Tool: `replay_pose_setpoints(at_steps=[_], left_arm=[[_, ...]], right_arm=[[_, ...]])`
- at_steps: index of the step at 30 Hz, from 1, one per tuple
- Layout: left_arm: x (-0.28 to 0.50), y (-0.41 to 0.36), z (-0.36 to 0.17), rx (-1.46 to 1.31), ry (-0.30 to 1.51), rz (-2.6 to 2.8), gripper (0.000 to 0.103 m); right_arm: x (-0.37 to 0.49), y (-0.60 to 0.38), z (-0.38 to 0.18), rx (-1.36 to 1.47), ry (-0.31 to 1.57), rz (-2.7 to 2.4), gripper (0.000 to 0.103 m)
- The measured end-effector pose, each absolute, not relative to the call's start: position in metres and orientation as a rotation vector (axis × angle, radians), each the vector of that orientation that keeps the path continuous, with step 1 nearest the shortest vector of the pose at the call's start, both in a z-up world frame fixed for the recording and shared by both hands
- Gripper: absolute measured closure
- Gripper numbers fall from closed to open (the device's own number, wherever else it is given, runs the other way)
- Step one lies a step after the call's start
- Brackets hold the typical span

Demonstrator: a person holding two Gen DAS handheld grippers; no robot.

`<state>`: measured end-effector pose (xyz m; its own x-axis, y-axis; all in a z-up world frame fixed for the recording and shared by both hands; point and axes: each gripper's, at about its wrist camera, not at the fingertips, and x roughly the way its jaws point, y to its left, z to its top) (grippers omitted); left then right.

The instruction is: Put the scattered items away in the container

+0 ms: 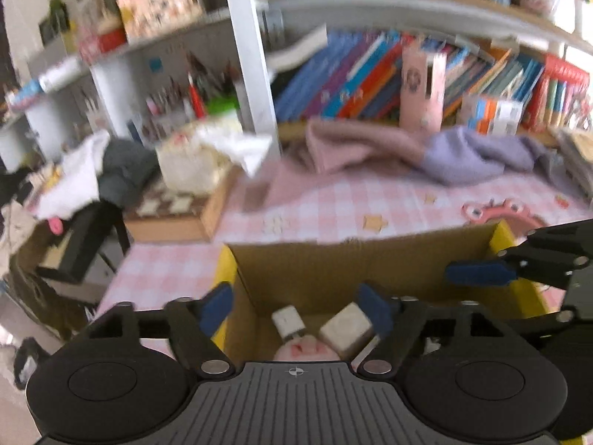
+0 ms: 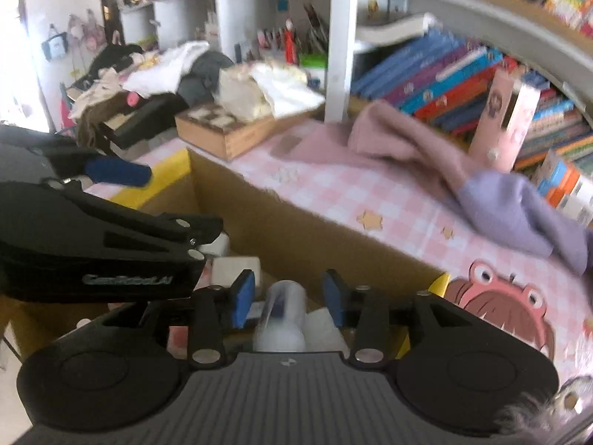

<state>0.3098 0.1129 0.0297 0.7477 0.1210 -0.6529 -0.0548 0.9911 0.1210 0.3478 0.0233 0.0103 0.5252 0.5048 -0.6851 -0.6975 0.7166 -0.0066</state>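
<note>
Cardboard box [image 1: 333,267], bottom centre of both views, already holds small things: two white blocks [image 1: 346,328], a pink toy [image 1: 304,348] and a white bottle [image 2: 281,311]. Pink cloth [image 2: 389,141] and purple cloth [image 2: 519,207] lie on the checked table [image 2: 370,193] at right, apparently still to go in. Left gripper [image 1: 296,307] gapes wide and empty over the box; right gripper [image 2: 287,296] stands narrower, pads clear of the bottle below.
</note>
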Motion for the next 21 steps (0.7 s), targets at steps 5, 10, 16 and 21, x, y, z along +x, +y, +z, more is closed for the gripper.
replay_pose_setpoints(at_steps=[5, 10, 16, 21], left_arm=[[0.273, 0.108, 0.048, 0.077, 0.654, 0.105, 0.010], [0.237, 0.105, 0.065, 0.071, 0.581, 0.134, 0.006], [0.201, 0.101, 0.083, 0.036, 0.508, 0.138, 0.004], [0.172, 0.095, 0.089, 0.033, 0.467, 0.140, 0.000]], right_arm=[[0.322, 0.014, 0.025, -0.295, 0.653, 0.751, 0.058], [0.288, 0.000, 0.045, -0.294, 0.559, 0.751, 0.054], [0.255, -0.024, 0.068, -0.254, 0.474, 0.711, 0.054], [0.228, -0.045, 0.077, -0.217, 0.419, 0.652, 0.053]])
